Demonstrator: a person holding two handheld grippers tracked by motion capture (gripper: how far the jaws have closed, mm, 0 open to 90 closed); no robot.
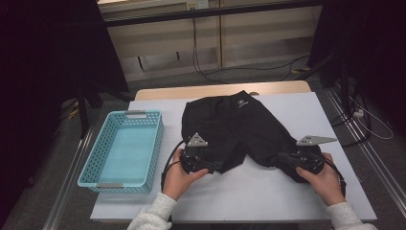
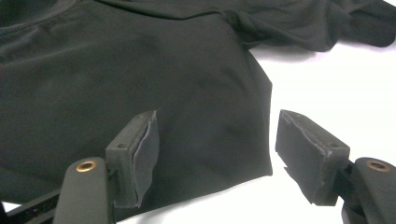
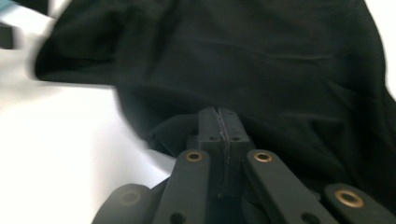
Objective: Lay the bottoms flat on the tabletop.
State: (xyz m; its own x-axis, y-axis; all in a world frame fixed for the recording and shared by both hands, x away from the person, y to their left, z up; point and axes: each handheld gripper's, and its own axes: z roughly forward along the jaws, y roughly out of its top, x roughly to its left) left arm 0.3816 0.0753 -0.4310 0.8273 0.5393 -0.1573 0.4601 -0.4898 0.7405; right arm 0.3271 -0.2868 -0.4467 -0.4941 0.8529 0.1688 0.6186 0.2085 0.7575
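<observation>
A black garment (image 1: pixel 234 124) lies spread on the white table (image 1: pixel 268 196). At its near left end, my left gripper (image 1: pixel 214 166) is open. The garment's hem corner (image 2: pixel 233 140) lies flat between the two jaws, and the pads (image 2: pixel 144 154) are clear of the cloth. At the near right end, my right gripper (image 1: pixel 283 159) has its jaws pressed together (image 3: pixel 219 122) on a fold of the black cloth (image 3: pixel 261 60), which bunches up around the tips.
A light blue slotted basket (image 1: pixel 95 158) stands empty on the table's left part. Bare white table surface lies in front of the garment and to its right. Beyond the far edge are the floor, cables and dark equipment.
</observation>
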